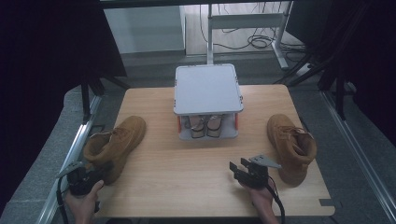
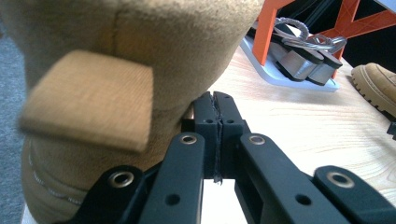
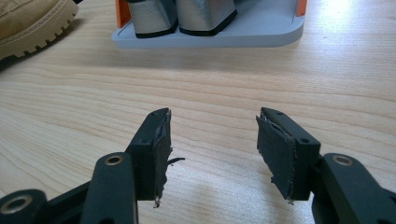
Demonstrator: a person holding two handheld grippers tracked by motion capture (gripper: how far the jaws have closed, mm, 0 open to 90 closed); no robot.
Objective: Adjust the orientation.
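On the wooden counter (image 1: 187, 172), two tan suede ankle boots are lying well apart, one at each side, and between them, toward the far edge, a small two-tier shoe rack (image 1: 208, 88) with a grey top and orange posts is standing with a pair of silver block-heeled shoes (image 1: 205, 126) already on its lower shelf. The work in hand is looking like the putting away of the boots, and by that reading it is only beginning: neither boot is sitting on the rack, and its top shelf is lying bare. The left gripper (image 1: 83, 179) is sitting right at the heel of the left boot (image 1: 114, 142); in the left gripper view its jaws are pressed fully together, with nothing between them, their tips lying just beside the lower heel of the boot, whose pull tab (image 2: 88, 100) is hanging above them, so the boot is not being held. The right gripper (image 1: 243, 172) is hovering over bare wood, near the right boot (image 1: 292, 144) but apart from it, its jaws standing moderately wide and empty. What is remaining, as far as the pictures are showing, is nearly everything: opening the left jaws, taking each boot and setting both on the rack.
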